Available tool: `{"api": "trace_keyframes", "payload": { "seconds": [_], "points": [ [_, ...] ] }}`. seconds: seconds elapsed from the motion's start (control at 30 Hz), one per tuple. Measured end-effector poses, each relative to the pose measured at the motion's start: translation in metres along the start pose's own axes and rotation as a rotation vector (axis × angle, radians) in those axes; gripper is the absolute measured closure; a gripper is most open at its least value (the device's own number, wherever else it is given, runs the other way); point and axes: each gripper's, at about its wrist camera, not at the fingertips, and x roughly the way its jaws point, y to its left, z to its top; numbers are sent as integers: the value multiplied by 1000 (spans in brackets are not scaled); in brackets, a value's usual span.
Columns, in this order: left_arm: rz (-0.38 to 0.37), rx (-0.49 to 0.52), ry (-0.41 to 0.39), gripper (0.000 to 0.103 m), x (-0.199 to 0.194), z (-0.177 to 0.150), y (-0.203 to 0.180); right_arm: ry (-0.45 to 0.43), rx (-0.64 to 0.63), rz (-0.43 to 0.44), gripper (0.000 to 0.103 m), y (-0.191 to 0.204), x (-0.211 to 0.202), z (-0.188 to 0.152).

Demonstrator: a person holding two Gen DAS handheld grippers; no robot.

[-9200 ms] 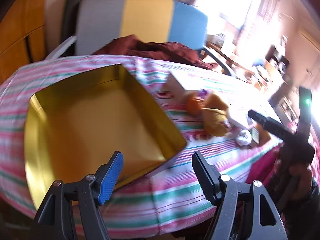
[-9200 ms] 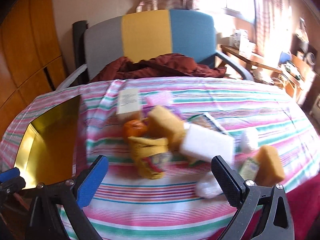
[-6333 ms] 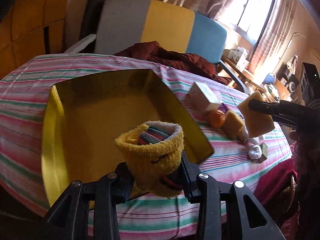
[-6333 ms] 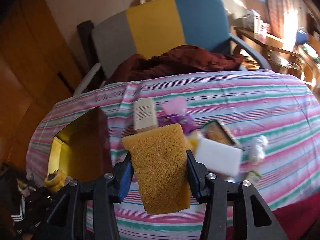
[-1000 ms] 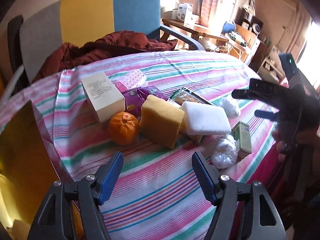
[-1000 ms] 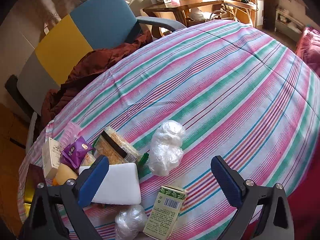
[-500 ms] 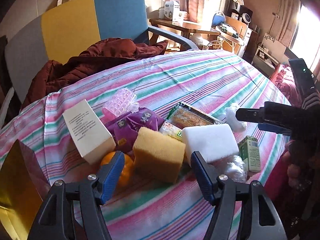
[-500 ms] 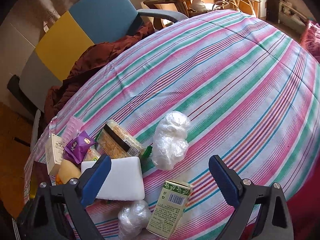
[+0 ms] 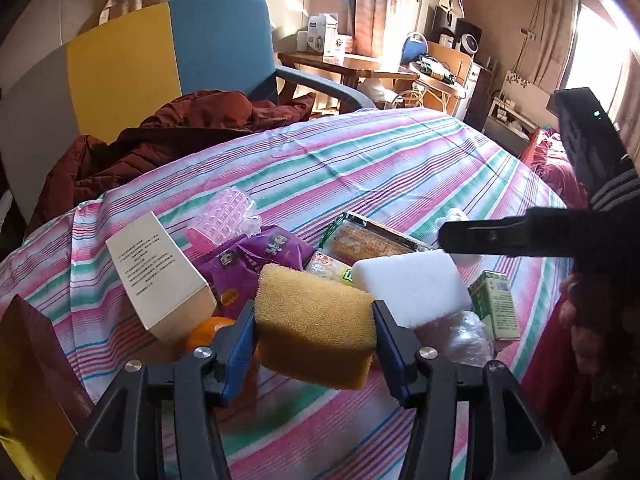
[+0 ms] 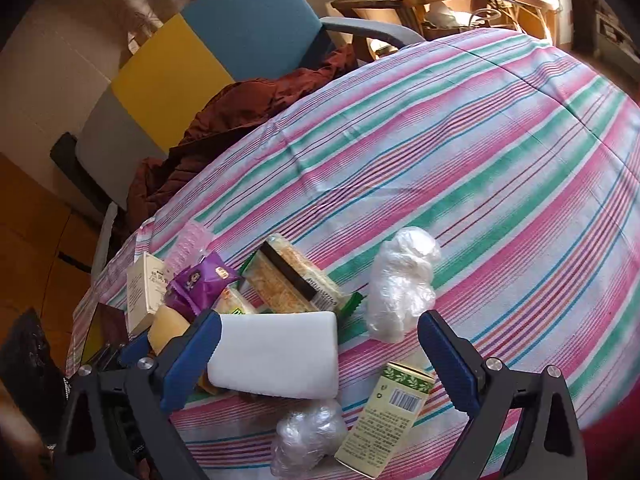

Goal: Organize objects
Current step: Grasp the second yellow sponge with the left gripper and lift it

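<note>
Now that the left tongs [image 9: 314, 338], which stood spread and short of the pile half a second ago, have closed in, the yellow sponge [image 9: 316, 326] sits pinched between their blue pads, each pad pressing a short side. That likely means the pick is made and the sponge is ready to be carried to the gold tin [image 9: 24, 420], whose corner shows at the lower left edge of the bench [image 9: 400, 168]. The sponge is a coarse, porous block, tilted a little, with its far edge against the white foam block [image 10: 276, 356] and an orange [image 9: 210, 330] just beside it on the left. Around it lie a cream carton [image 9: 160, 276], a purple snack packet [image 9: 248, 264], a pink bumpy holder [image 9: 224, 218], a cracker pack [image 10: 292, 276], a small green box [image 10: 386, 420] and two crumpled plastic bags [image 10: 400, 280]. The right tongs [image 10: 318, 360] hang spread wide over the white foam block and green box, gripping nothing.
</note>
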Motion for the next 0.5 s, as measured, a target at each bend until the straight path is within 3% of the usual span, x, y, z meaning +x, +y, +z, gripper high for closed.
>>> {"api": "trace_keyframes", "payload": {
  "seconds": [0.3, 0.5],
  "points": [
    [-19, -79, -75, 47, -65, -35, -1, 112, -196, -19, 0, 37, 28, -16],
    [-19, -154, -86, 46, -92, -58, 11, 143, -250, -26, 0, 48, 39, -22]
  ]
}}
